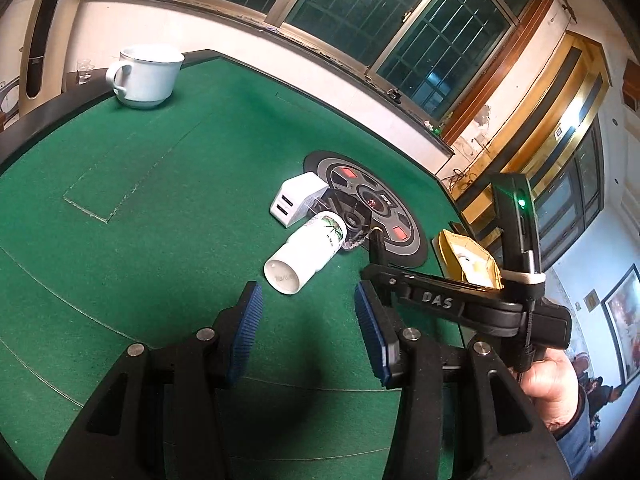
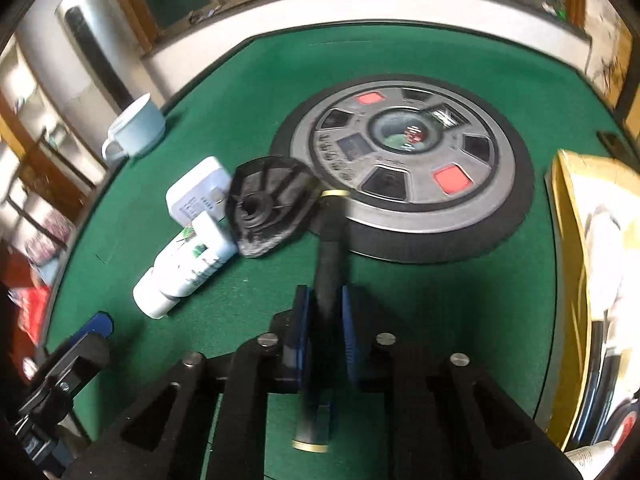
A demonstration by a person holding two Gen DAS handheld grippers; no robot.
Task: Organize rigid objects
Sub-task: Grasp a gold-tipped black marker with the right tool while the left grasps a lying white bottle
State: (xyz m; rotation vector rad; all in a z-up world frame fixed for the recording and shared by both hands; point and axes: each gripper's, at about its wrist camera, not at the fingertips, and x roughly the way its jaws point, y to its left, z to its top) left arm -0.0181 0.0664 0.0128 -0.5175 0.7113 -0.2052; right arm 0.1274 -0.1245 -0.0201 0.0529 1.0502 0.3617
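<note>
left wrist view: the left gripper [image 1: 308, 312] hangs with jaws apart over the green table [image 1: 140, 200], just short of a white bottle [image 1: 306, 254] lying beside a white charger [image 1: 294, 198]; a cup [image 1: 144, 76] stands far off. right wrist view: the right gripper [image 2: 326, 320] is clamped on the black handle of a brush [image 2: 270, 206], its head touching the bottle and the round console [image 2: 404, 168].

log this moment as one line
right gripper: shut on black brush handle | left gripper: open, empty | white bottle: lying

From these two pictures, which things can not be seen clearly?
- Black brush: right wrist view, motion blur hides the bristles; left wrist view, the white bottle covers part.
- Print on the white charger: too small.
- Yellow box: cut by the right edge, contents blurred.
- Mug: inside hidden by its rim.
</note>
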